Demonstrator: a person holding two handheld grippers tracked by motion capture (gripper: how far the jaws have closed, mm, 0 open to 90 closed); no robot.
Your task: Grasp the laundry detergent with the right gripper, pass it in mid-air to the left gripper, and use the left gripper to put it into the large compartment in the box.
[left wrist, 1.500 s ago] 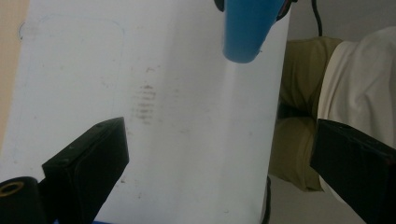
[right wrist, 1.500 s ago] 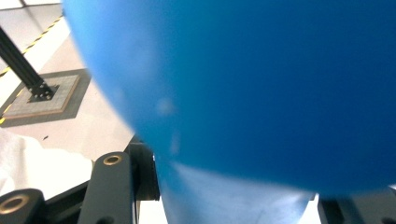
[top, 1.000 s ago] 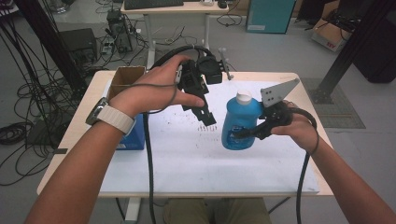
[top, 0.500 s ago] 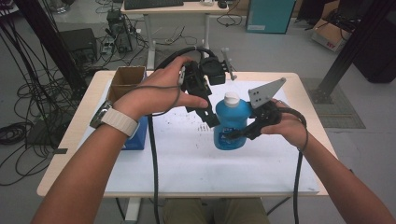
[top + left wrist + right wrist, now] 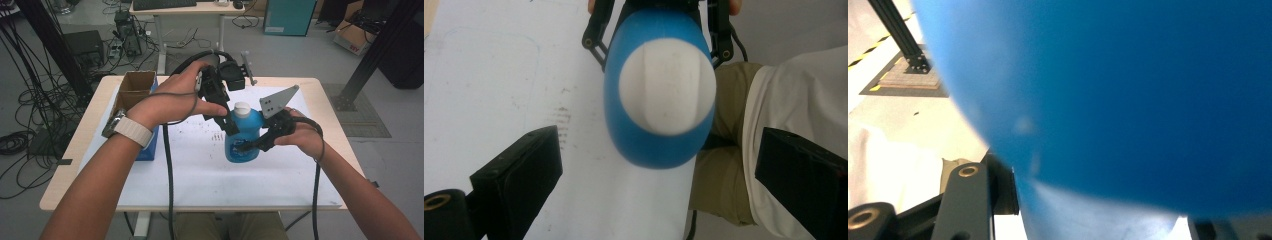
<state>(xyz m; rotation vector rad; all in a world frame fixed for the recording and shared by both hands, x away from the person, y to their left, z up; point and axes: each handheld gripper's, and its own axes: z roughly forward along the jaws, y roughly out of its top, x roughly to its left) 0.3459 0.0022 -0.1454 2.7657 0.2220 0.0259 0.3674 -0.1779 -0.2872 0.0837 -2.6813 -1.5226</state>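
Holding the blue bottle [image 5: 243,137] upright over the white sheet on the surface [image 5: 320,95], your right gripper [image 5: 252,145] is clamped across its body from the side, which steadies it and leaves the white cap [image 5: 242,107] free on top. That looks like the point of the arrangement: one gripper anchors the bottle while the other works the cap. Your left gripper [image 5: 229,125] hangs just above and beside the cap, pointing steeply down; in the left gripper view its jaws stand apart on either side of the cap [image 5: 667,89], not pressing it, with the bottle [image 5: 654,140] centred between them and the right gripper's links visible beyond.

Your left wrist is bent downward, the forearm reaching diagonally in from the lower left, so the jaws look straight down onto the cap. Your right forearm comes in low from the right, hand level, gripping sideways. A cardboard box [image 5: 134,85] sits well apart at the far left.
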